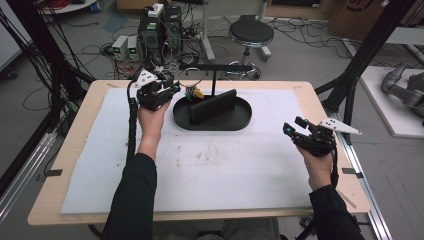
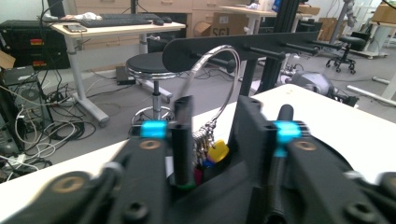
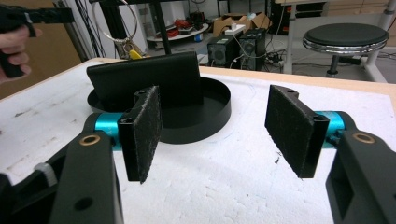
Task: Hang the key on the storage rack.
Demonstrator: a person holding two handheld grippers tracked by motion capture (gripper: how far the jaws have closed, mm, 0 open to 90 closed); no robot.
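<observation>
Black-gloved in sleeve and tool, gripping the left tongs (image 1: 172, 87) in the left hand (image 1: 152, 120) and lifting them clear of the table (image 1: 75, 150). Pointing them at the wire key ring (image 2: 233, 60), which is looping up from between their jaws and over a peg of the black rack bar (image 2: 196, 49) just beyond their tips. Keeping the jaws parted to a middling gap, with the bunch of keys (image 2: 217, 150) and its yellow tag dangling in that gap; not pressing on the bunch with either pad, so gripping nothing. Seeing, in the high view, the same key ring (image 1: 190, 82) hanging just right of these tongs and above the near end of the oval black tray (image 1: 240, 122).

Moving rightward: passing the tray, which is lying between the two tongs and is carrying an upright black slab (image 1: 212, 106) across its middle. Crossing a bare stretch of the white foam sheet (image 1: 225, 170).

Holding the right tongs (image 1: 294, 125) in the right hand (image 1: 317, 162), well apart from the left tongs and from the keys, low over the sheet. Aiming them back toward the tray (image 3: 215, 107) and slab (image 3: 144, 77) ahead of their tips. Spreading these right tongs (image 3: 212, 126) wide, with both dark pads facing each other and gripping nothing.
</observation>
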